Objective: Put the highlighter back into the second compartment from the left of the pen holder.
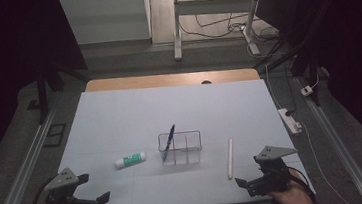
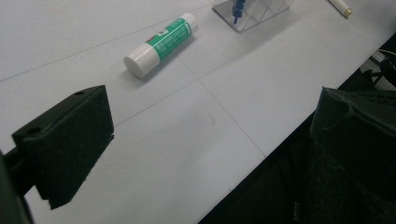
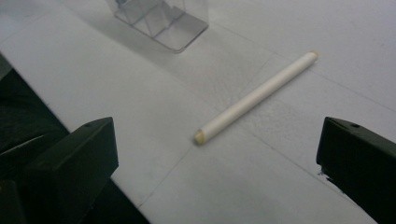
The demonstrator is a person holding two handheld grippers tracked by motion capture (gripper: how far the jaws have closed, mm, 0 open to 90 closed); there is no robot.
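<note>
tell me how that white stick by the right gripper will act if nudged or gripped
The white stick looks round and lies flat on the table, so a sideways nudge would probably roll it. It seems rigid and thin, so the open right gripper might squeeze it out unless centred.

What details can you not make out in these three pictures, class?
1. Glue stick label: print too small and blurred, left gripper view.
2. Pen top: cut off by the upper edge, left gripper view.
3. Clear box: far part cut off by the upper edge, right gripper view.
4. White stick: material unclear, high view.
</note>
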